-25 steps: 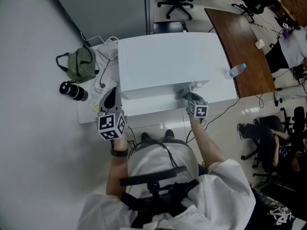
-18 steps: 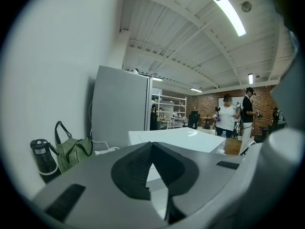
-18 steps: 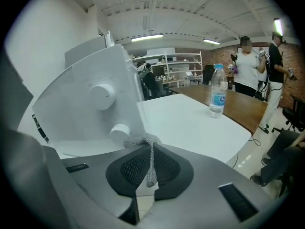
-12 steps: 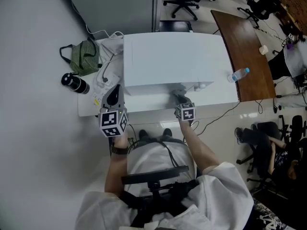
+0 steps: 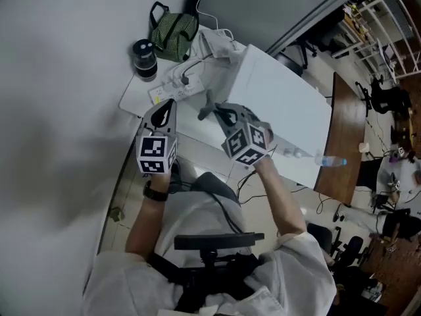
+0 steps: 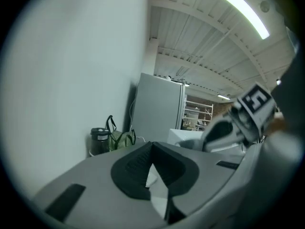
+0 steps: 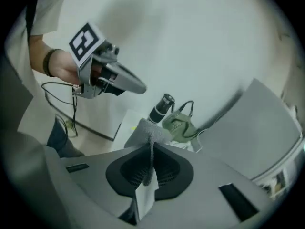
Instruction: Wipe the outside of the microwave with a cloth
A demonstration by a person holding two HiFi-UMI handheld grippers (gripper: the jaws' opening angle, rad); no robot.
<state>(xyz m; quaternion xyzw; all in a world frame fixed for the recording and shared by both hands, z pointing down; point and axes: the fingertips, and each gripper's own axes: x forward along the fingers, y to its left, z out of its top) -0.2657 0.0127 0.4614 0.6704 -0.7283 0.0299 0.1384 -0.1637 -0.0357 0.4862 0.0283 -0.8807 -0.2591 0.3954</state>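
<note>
The white microwave (image 5: 283,104) stands on a white table (image 5: 138,101) against the wall. My right gripper (image 5: 220,114) hangs in front of its left front corner, shut on a grey cloth (image 5: 208,105). In the right gripper view the cloth (image 7: 148,132) bunches out past the shut jaws of that gripper (image 7: 151,149). My left gripper (image 5: 168,108) is held over the table's front left part, jaws shut with nothing between them (image 6: 151,147). The left gripper view catches the microwave (image 6: 183,136) behind the right gripper (image 6: 238,123).
A black flask (image 5: 143,54) and a green striped bag (image 5: 172,28) sit at the table's left end, with a power strip and cables (image 5: 174,87) beside the microwave. A water bottle (image 5: 329,161) lies right of the microwave, and a brown desk (image 5: 342,143) is beyond it.
My right gripper has carried the cloth leftward along the microwave's front, from the right side to the left corner. The head view has swung and tilted. The left gripper has stayed roughly in place.
</note>
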